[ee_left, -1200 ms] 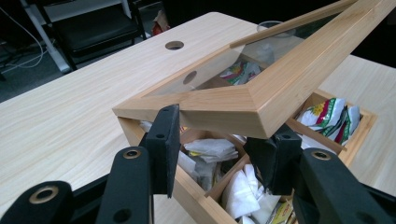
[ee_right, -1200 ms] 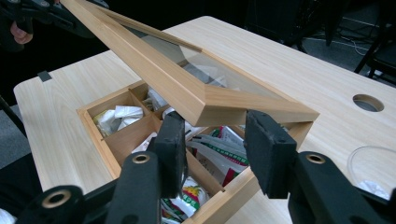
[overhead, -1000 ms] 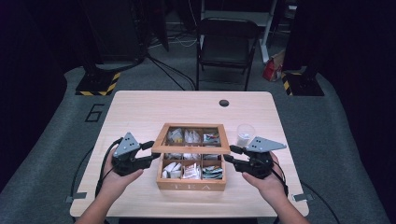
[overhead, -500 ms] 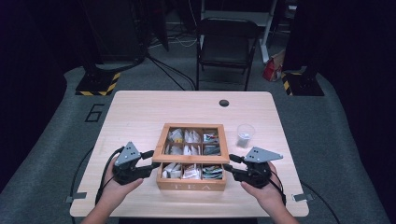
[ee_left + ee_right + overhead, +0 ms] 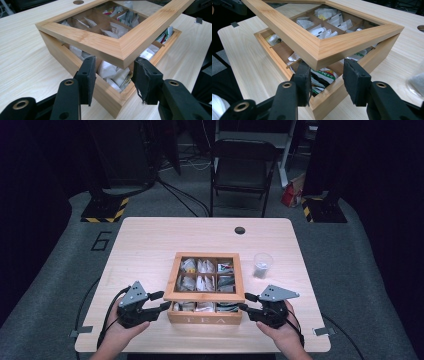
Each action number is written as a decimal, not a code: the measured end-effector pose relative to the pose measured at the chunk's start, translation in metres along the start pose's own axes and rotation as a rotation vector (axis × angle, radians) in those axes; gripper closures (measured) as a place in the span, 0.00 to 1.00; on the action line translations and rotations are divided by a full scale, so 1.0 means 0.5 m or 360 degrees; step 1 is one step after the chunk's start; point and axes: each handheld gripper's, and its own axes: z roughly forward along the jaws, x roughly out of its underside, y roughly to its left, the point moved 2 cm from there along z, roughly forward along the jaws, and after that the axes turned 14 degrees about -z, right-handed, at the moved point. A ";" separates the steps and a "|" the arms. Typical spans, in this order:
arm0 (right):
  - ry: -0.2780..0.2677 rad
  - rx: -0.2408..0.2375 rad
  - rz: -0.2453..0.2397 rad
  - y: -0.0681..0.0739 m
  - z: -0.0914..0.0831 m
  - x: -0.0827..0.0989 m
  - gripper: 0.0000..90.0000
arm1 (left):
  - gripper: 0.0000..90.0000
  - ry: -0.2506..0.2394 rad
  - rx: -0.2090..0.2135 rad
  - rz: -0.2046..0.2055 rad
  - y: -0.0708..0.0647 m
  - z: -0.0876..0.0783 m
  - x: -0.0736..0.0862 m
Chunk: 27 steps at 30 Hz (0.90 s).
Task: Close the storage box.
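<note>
A wooden tea box (image 5: 205,318) with several compartments of tea bags sits at the table's front middle. Its glass-windowed lid (image 5: 171,281) is tilted, front edge raised above the box. My left gripper (image 5: 162,306) sits at the front left corner; in the left gripper view (image 5: 115,59) its jaws stand apart on either side of the lid corner (image 5: 120,53), pad tips just under its edge. My right gripper (image 5: 244,309) mirrors this at the front right corner (image 5: 326,62), under the lid corner (image 5: 322,53). I see no pad pressing on the wood.
A clear plastic cup (image 5: 262,265) stands right of the box, also at the right edge of the right gripper view (image 5: 417,82). The table (image 5: 150,240) has a round cable hole (image 5: 240,230) at the back. A black chair (image 5: 240,165) stands beyond it.
Both hands have sunk and drawn slightly toward the table's front edge. The lid's raised front edge has come down with them, closer to the box.
</note>
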 end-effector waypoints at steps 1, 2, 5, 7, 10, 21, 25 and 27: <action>0.0002 -0.0003 0.0003 0.001 0.001 0.001 0.65 | 0.60 -0.0009 -0.0004 -0.0008 -0.001 0.004 0.002; 0.0004 -0.0009 -0.0002 0.001 0.002 0.003 0.65 | 0.61 0.0001 -0.0006 -0.0008 0.000 0.006 0.003; 0.0004 -0.0018 0.0014 0.004 0.004 0.008 0.65 | 0.61 -0.0001 -0.0004 -0.0023 0.001 0.009 0.008; 0.0003 -0.0030 0.0016 0.006 0.007 0.012 0.65 | 0.61 0.0012 -0.0004 -0.0016 0.001 0.011 0.013; 0.0022 -0.0029 0.0009 0.012 0.012 0.018 0.64 | 0.60 0.0042 -0.0004 -0.0017 0.000 0.014 0.021; 0.0080 -0.0059 0.0025 0.024 0.020 0.036 0.64 | 0.61 0.0089 -0.0037 0.0000 -0.005 0.022 0.042; 0.0104 -0.0069 0.0024 0.026 0.022 0.039 0.64 | 0.60 0.0109 -0.0030 -0.0006 -0.006 0.022 0.045; 0.0099 -0.0072 0.0017 0.025 0.022 0.039 0.64 | 0.60 0.0094 -0.0020 -0.0017 -0.008 0.021 0.046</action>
